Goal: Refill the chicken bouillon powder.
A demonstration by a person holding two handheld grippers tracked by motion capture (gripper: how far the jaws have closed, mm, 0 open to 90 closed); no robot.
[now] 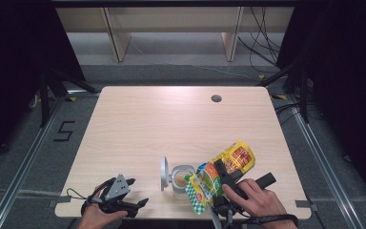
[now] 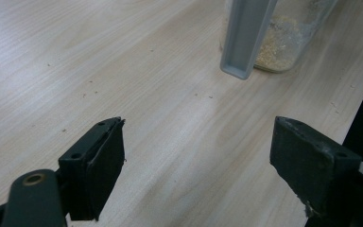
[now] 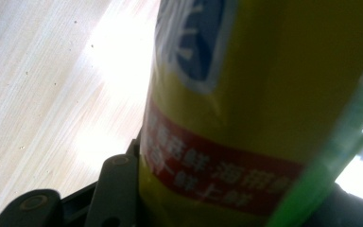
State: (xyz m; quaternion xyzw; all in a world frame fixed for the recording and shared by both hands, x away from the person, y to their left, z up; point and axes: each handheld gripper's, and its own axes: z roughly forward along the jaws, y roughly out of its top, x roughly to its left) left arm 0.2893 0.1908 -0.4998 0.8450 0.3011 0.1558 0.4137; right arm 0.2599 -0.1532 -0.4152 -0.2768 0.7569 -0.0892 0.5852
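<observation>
A clear container with pale grain in its bottom stands near the table's front edge, its grey hinged lid flipped upright on its left. My right gripper is shut on a yellow, orange and green food bag, which is tilted with its green end at the container's right rim. In the right gripper view the bag shows a red band and a blue logo close up. My left gripper rests open at the front left. In its own view, its jaws stand wide apart, facing the container and lid.
The light wooden table has a cable hole at the back right. Small crumbs lie scattered on the wood in front of the left gripper. Shelf legs and cables sit on the floor behind the table.
</observation>
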